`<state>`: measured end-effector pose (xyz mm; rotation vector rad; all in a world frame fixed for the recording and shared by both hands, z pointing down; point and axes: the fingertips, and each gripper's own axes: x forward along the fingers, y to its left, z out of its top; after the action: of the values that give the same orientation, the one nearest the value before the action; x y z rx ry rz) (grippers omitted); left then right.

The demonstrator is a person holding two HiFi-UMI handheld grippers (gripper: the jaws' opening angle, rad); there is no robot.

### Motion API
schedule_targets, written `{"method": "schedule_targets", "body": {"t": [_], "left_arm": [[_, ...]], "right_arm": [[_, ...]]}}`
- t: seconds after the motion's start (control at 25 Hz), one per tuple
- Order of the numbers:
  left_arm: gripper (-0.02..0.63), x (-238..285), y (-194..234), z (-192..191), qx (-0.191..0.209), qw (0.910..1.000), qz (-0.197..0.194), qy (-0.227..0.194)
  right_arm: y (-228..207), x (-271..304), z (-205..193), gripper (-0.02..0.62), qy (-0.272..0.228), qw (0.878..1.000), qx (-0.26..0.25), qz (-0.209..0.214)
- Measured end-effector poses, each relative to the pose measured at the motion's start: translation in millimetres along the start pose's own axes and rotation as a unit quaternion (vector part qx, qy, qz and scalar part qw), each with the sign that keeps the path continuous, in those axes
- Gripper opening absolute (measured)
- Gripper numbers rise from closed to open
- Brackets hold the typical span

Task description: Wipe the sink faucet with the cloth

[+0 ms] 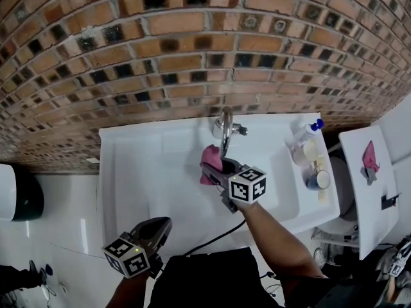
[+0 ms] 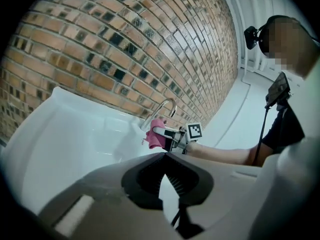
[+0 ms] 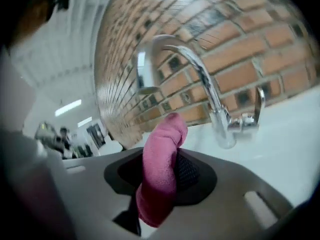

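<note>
A chrome curved faucet [image 1: 225,126] stands at the back of the white sink [image 1: 148,172]. My right gripper [image 1: 220,174] is shut on a pink cloth [image 1: 210,162] and holds it just in front of and below the spout, left of it. In the right gripper view the cloth [image 3: 160,174] hangs folded between the jaws, with the faucet [image 3: 200,79] close ahead to the right; contact between them cannot be told. My left gripper [image 1: 157,228] hangs low at the sink's front edge, shut and empty. From its view, the faucet [image 2: 162,106] and cloth [image 2: 156,138] are far ahead.
A brick wall [image 1: 192,43] rises behind the sink. A spray bottle [image 1: 307,133] and small containers [image 1: 318,178] sit on the sink's right rim. A white surface [image 1: 366,197] with a pink item [image 1: 370,156] lies to the right. A dark bin [image 1: 19,194] sits at the left.
</note>
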<state>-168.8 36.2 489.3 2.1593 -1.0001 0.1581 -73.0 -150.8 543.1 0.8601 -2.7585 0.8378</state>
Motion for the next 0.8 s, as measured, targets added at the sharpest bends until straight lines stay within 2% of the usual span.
{"method": "schedule_targets", "body": {"t": [0.08,0.2,0.32,0.44,0.56,0.8], "left_arm": [[0.006,0,4,2,-0.007,0.9999,0.010,-0.002],[0.006,-2,11,6,-0.019,0.9994,0.028,-0.005],[0.006,-3,21,8,-0.028,0.9986,0.045,-0.006],[0.006,-3,26,14,-0.032,0.9979,0.056,-0.006],[0.006,-2,32,17,-0.030,0.9977,0.061,-0.006],[0.006,4,32,17,-0.029,0.9978,0.060,0.000]], "right_arm": [[-11,14,10,0.147,-0.047,0.993,0.109,0.028],[-37,34,15,0.146,-0.096,0.966,0.236,0.041],[-61,48,12,0.147,-0.123,0.939,0.320,0.038],[-81,59,8,0.147,-0.128,0.926,0.353,0.027],[-96,64,9,0.147,-0.130,0.924,0.359,0.015],[-98,63,27,0.146,-0.152,0.918,0.364,0.026]]}}
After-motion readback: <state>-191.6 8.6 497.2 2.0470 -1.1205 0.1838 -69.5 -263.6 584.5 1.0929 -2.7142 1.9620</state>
